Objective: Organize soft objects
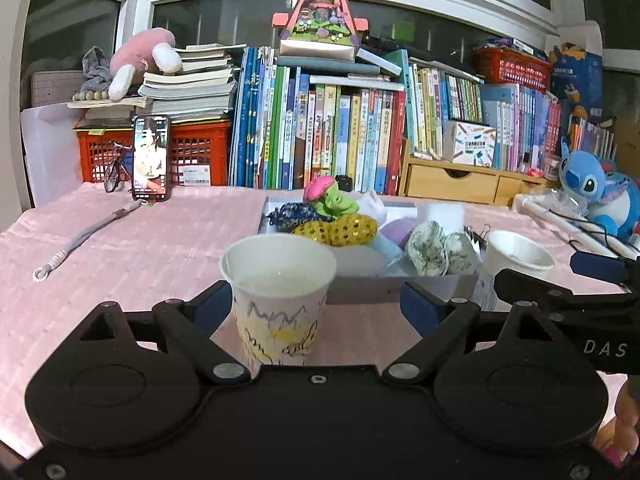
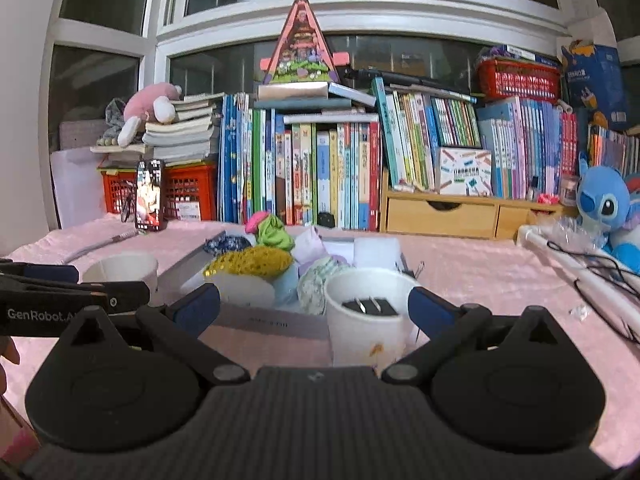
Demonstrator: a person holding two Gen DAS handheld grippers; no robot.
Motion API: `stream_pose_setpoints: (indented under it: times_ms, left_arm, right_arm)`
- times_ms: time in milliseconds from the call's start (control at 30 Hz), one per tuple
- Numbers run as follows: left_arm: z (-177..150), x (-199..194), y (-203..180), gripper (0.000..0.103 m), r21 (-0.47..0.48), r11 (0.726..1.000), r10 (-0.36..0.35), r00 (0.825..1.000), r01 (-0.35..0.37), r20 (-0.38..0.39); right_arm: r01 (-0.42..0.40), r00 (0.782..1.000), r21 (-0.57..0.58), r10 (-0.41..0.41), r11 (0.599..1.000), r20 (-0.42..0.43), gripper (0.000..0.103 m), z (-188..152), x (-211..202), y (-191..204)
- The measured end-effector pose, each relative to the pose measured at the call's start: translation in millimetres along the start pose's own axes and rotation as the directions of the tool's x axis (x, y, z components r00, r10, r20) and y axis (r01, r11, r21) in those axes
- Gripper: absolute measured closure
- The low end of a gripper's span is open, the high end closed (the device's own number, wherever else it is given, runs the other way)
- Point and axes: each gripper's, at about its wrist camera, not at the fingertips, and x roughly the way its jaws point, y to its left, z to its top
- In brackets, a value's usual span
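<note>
Readable text: "GenRobot.AI" on the side of my left gripper [image 2: 76,280] as seen from the right wrist view; "DAS" on my right gripper [image 1: 600,268] in the left wrist view. Book spines [image 1: 340,136] carry print too small to read.

My left gripper [image 1: 316,304] is wide open, gripping nothing; a scribbled paper cup [image 1: 278,280] stands between its fingers, against the left pad or just beside it, I cannot tell. My right gripper [image 2: 316,306] is also wide open and empty, with a white cup [image 2: 366,316] holding binder clips between its fingers.

Soft objects [image 1: 340,220] are piled in a grey tray [image 1: 360,284] just behind both cups.

Surface: pink quilted cloth [image 1: 140,248]. Behind: phone [image 1: 151,158] leaning on a red crate [image 1: 192,152], blue plush [image 1: 600,188], window.
</note>
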Motion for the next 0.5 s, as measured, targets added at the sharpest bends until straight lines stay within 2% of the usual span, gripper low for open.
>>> stream_pose_setpoints:
  times_ms: [500]
  left_arm:
    - [-35.0,20.9,2.4,0.012,-0.028,0.999,0.042,0.995,-0.045,-0.088]
  right_arm:
    - [0.019,0.997,0.054,-0.015,0.998,-0.079,0.0,-39.4,10.3,-3.8]
